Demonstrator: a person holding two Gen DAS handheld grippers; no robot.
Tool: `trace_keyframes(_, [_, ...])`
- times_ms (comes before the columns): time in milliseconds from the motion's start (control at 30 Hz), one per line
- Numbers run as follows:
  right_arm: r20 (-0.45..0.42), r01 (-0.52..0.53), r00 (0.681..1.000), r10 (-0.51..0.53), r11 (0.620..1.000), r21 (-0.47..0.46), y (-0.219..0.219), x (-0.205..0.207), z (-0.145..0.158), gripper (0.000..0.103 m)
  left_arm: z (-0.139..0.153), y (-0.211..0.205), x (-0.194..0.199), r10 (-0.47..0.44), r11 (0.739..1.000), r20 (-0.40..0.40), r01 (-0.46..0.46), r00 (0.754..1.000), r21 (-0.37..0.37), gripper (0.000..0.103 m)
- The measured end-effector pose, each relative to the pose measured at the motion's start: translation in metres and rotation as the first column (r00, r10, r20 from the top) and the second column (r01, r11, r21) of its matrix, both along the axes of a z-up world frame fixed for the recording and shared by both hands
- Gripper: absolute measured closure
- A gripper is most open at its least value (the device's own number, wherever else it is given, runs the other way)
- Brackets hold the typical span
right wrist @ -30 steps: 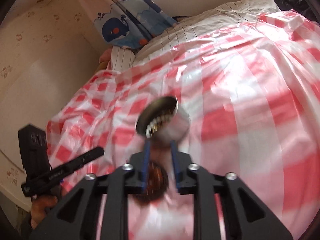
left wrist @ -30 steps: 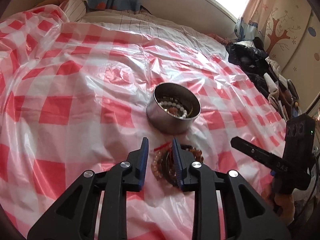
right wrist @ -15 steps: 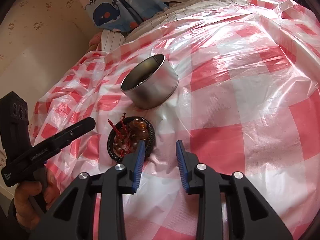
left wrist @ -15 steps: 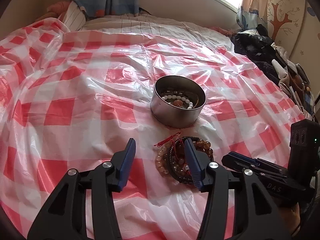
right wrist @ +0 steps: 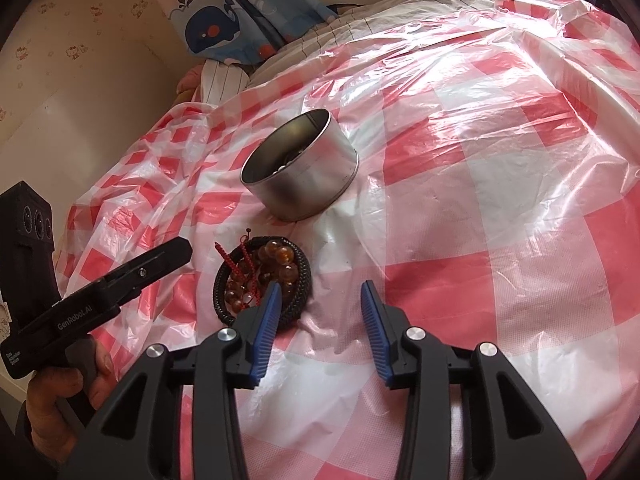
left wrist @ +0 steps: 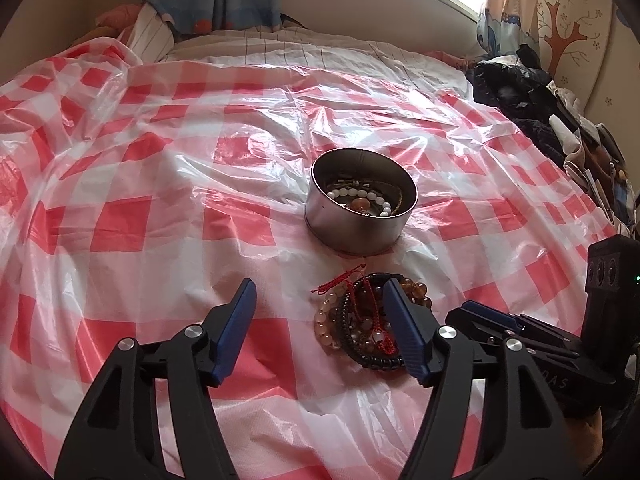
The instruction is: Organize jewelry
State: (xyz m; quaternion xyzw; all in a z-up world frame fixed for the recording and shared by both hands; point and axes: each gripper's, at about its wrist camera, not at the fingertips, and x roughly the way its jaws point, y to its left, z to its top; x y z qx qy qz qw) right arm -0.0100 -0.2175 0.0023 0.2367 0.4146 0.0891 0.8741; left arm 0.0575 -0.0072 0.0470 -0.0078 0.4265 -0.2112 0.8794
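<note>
Moved: both grippers' jaws have just been opening, releasing the bracelets (left wrist: 362, 324).
Left gripper (left wrist: 320, 320): jaws wide, empty.
Right gripper (right wrist: 319, 312): jaws apart, empty.
Bracelets: beside the tin (left wrist: 352, 228).

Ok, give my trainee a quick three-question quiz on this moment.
1. True or false: the pile of bracelets lies inside the metal tin.
2. What is between the fingers of the left gripper? A) a bracelet B) nothing C) the tin
3. What sort of beads show inside the tin?

Key:
1. False; the pile lies on the checked plastic sheet, just in front of the tin.
2. B; both it and the right gripper are open, their jaws just having been opening.
3. White beads.
</note>
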Motion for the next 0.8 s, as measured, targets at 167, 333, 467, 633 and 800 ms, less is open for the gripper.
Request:
trace_keyframes(167, [-0.005,0.018,1.000,-0.018,1.000,-0.009,-0.002,0.000,0.000,0.056,-0.003,-0.001,0.000,-0.015,0.999,-0.019,0.014,1.000,-0.029,0.040])
trace_keyframes(333, [-0.007,0.015,1.000,-0.015,1.000,-0.010,-0.003,0.000,0.000,0.055,-0.006,-0.010,-0.001,-0.035,0.999,-0.005,0.035,0.999,-0.014,0.040])
trace_keyframes(467, [-0.008,0.013,1.000,-0.013,1.000,-0.009,-0.002,-0.001,-0.001,0.054,-0.010,-0.016,0.002,-0.034,0.999,-0.001,0.034,0.999,-0.008,0.040])
trace_keyframes(633, [-0.008,0.010,1.000,-0.010,1.000,-0.006,0.000,-0.001,-0.001,0.053,-0.018,-0.025,0.007,-0.053,0.999,-0.009,0.053,0.999,0.005,0.051])
trace_keyframes(800, [-0.008,0.009,1.000,-0.009,1.000,-0.001,0.000,-0.001,-0.003,0.052,-0.023,-0.032,0.009,-0.076,0.996,-0.020,0.077,0.997,0.039,0.086])
